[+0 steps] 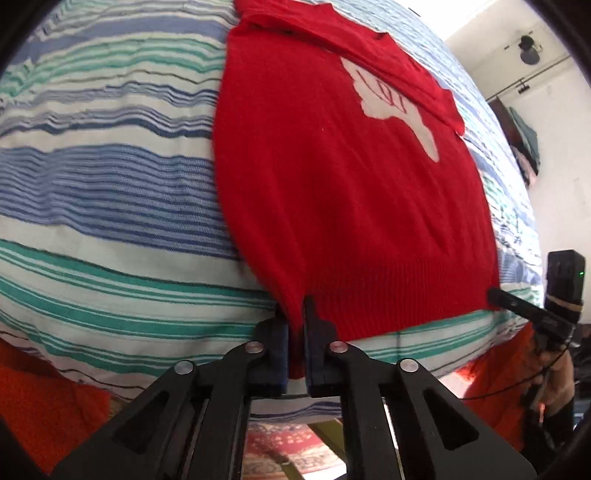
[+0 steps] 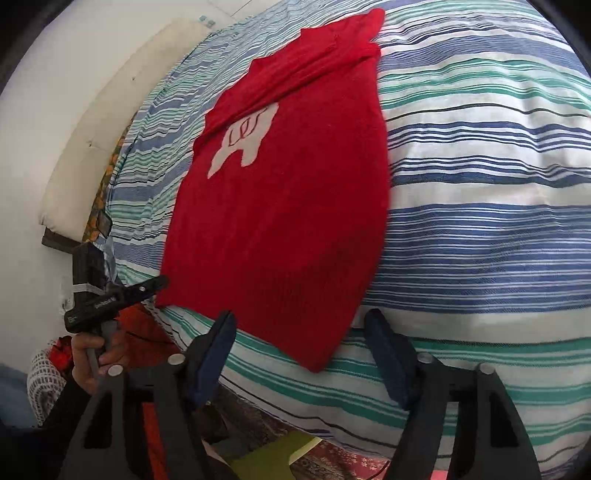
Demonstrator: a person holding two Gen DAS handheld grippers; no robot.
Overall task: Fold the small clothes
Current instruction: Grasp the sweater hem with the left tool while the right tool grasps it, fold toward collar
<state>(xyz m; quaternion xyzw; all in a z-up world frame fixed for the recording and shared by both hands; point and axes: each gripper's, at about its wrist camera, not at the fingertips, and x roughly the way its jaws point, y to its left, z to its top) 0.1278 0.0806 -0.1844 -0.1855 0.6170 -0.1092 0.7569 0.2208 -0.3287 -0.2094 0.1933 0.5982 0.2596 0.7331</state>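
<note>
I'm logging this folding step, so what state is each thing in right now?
Sweater: flat on the bed, sleeves folded in over the chest, hem corner pinched.
Left gripper: shut on the sweater's hem.
Right gripper: open, just short of the other hem corner, holding nothing.
Bedspread: spread out, lightly wrinkled.

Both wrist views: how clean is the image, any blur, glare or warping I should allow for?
Left wrist: heavy fisheye bulges the striped bedding; the window is blown out at top right; the sweater is sharp where the left gripper pinches its hem. Right wrist: the same bulge; the sweater's right edge is slightly smeared; even daylight, no glare; the right gripper is crisp.
</note>
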